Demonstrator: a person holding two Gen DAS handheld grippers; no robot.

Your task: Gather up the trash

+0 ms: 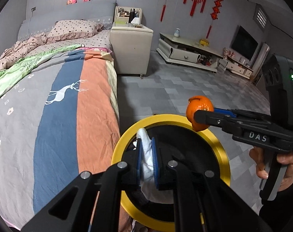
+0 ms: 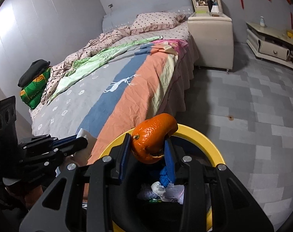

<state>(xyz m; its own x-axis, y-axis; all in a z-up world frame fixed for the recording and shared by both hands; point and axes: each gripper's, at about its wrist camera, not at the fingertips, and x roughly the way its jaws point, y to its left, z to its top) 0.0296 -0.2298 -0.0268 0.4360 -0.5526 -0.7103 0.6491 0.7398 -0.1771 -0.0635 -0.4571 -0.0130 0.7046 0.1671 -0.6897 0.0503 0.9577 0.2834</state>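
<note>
A yellow-rimmed bin [image 1: 221, 147] with a black liner stands on the floor beside the bed; it also shows in the right wrist view [image 2: 206, 139]. My left gripper [image 1: 146, 154] is shut on a white tissue [image 1: 146, 145] and holds it over the bin's left side. My right gripper [image 2: 148, 147] is shut on an orange peel [image 2: 152, 139] above the bin's rim. The peel [image 1: 199, 109] and the right gripper [image 1: 202, 118] show in the left wrist view over the bin's far rim. Several pieces of trash [image 2: 161, 189] lie inside the bin.
A bed [image 1: 55, 96] with a striped deer-print cover fills the left. A cream nightstand [image 1: 131, 48] stands beyond it, a low TV cabinet [image 1: 187, 52] at the back. Grey tiled floor [image 1: 185, 89] spreads right of the bin.
</note>
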